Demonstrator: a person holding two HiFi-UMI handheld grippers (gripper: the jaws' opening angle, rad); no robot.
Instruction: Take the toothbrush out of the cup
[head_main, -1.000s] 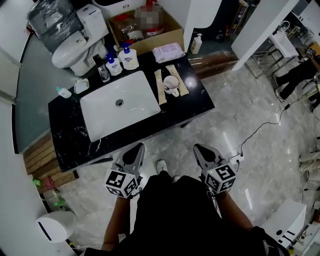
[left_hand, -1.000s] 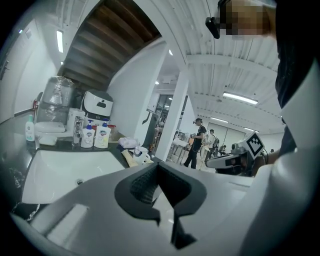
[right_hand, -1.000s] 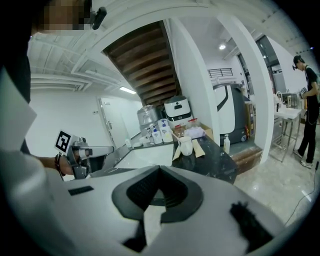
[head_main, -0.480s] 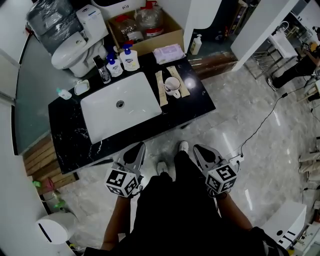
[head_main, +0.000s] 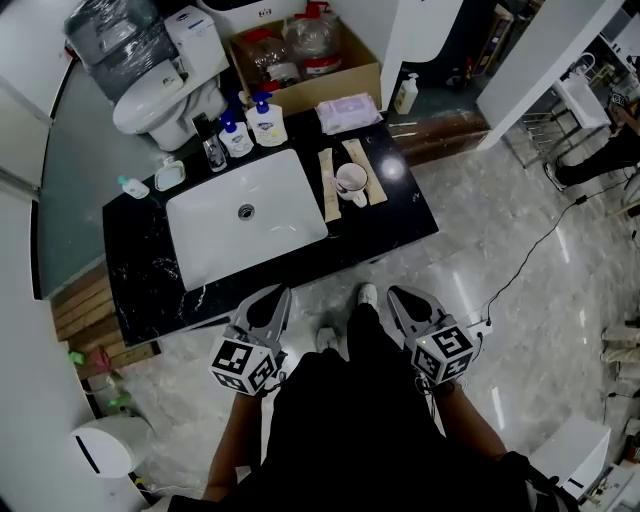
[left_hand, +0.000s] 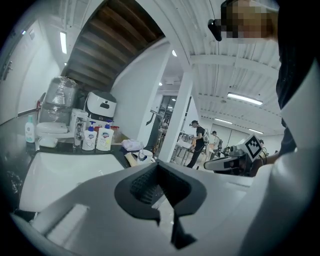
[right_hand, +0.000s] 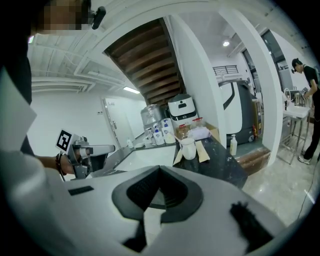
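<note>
A white cup (head_main: 351, 182) stands on the black counter (head_main: 400, 215), right of the white sink (head_main: 245, 215). In the right gripper view the cup (right_hand: 187, 148) shows a thin toothbrush handle (right_hand: 179, 142) leaning out to its left. It also appears small in the left gripper view, as the cup (left_hand: 145, 155). Both grippers are held low at the person's waist, well short of the counter. My left gripper (head_main: 277, 293) is shut and empty, as is my right gripper (head_main: 396, 294). Their jaws meet in their own views: left gripper (left_hand: 159, 165), right gripper (right_hand: 160, 169).
Two pale flat strips (head_main: 328, 185) flank the cup. Two soap bottles (head_main: 265, 120), a tissue pack (head_main: 348, 110), a soap dish (head_main: 168, 175) and a small bottle (head_main: 130, 187) line the counter's back. Behind stand a toilet (head_main: 160, 95) and a cardboard box (head_main: 305, 55). A cable (head_main: 530, 250) crosses the floor.
The person has stepped toward the counter: one shoe now shows ahead between the grippers, and the counter sits slightly lower in view. Both grippers stay shut at the waist.
</note>
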